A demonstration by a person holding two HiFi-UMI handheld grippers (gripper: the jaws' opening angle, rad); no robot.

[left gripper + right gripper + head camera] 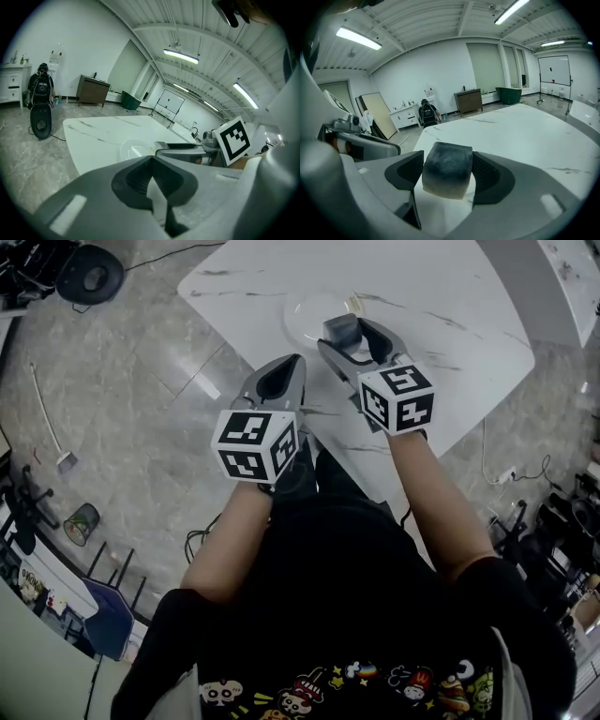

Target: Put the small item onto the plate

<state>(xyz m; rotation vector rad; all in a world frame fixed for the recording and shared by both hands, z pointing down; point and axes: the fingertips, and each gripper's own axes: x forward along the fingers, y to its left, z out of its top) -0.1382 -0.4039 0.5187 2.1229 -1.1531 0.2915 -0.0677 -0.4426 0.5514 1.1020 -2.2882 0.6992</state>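
Head view: the right claw holds the small grey block over the near rim of the plate on the desk.

Left gripper view: the left claw is pressed together and empty.

Right gripper view: the block sits clamped between the jaws. Released this near the rim, it may tumble off.

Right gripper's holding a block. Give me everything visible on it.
The block is small, roughly cubic, round-edged, dark grey on top fading to pale cream below, with a grainy, sponge-like surface. It is upright, clamped on two opposite sides by the right gripper. In the head view it overlaps the near rim of the plate on the white table; contact with either cannot be told.
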